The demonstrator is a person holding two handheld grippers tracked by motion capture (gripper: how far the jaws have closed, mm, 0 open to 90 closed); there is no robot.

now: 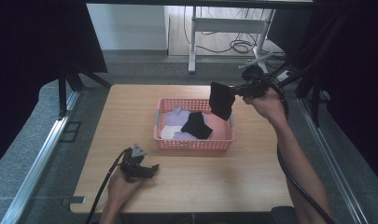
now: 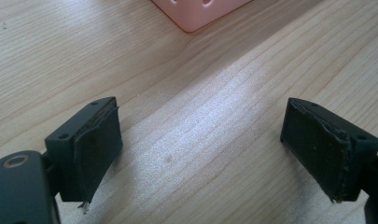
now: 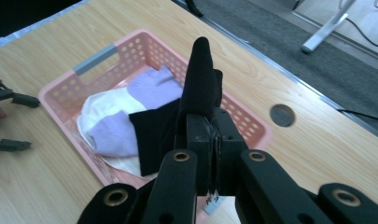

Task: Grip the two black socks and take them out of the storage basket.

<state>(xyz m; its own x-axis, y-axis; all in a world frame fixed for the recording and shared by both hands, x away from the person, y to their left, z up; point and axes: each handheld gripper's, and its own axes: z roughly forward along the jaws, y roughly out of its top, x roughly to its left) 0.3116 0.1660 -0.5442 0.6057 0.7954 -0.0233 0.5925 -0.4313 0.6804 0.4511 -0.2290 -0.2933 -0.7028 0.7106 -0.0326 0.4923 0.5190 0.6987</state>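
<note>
Looking down from the high view, the right gripper point(image 1: 237, 91) is held up in the air over the far right corner of the pink basket point(image 1: 194, 144), its fingers pinched tight on a black sock point(image 1: 222, 100) that hangs clear of the basket's rim. Inside the basket lie a second black sock point(image 1: 196, 125), lilac socks point(image 1: 178, 116) and a white one point(image 1: 168, 133), bunched together. The left gripper point(image 1: 153, 169) rests low on the tabletop point(image 1: 224, 182) near the front left of the basket, apart from it, with the person's hand around it and its cable trailing off the near edge

Turning to the left gripper view, the two black fingers point(image 2: 97, 144) stand wide apart with nothing between them, just bare wood grain of the tabletop point(image 2: 200, 140). A rounded corner of the pink basket point(image 2: 196, 11) shows at the top, well ahead of the fingers

Turning to the right gripper view, the fingers point(image 3: 198, 135) are pressed together on the black sock point(image 3: 201, 79), which stands up from them as a narrow fold. Below and beyond it sits the pink basket point(image 3: 65, 100) with its grey handle, holding the other black sock point(image 3: 151, 133) beside lilac point(image 3: 154, 86) and white point(image 3: 102, 105) ones. The left gripper point(image 3: 4, 119) lies at the far left edge on the tabletop point(image 3: 317, 140)
</note>
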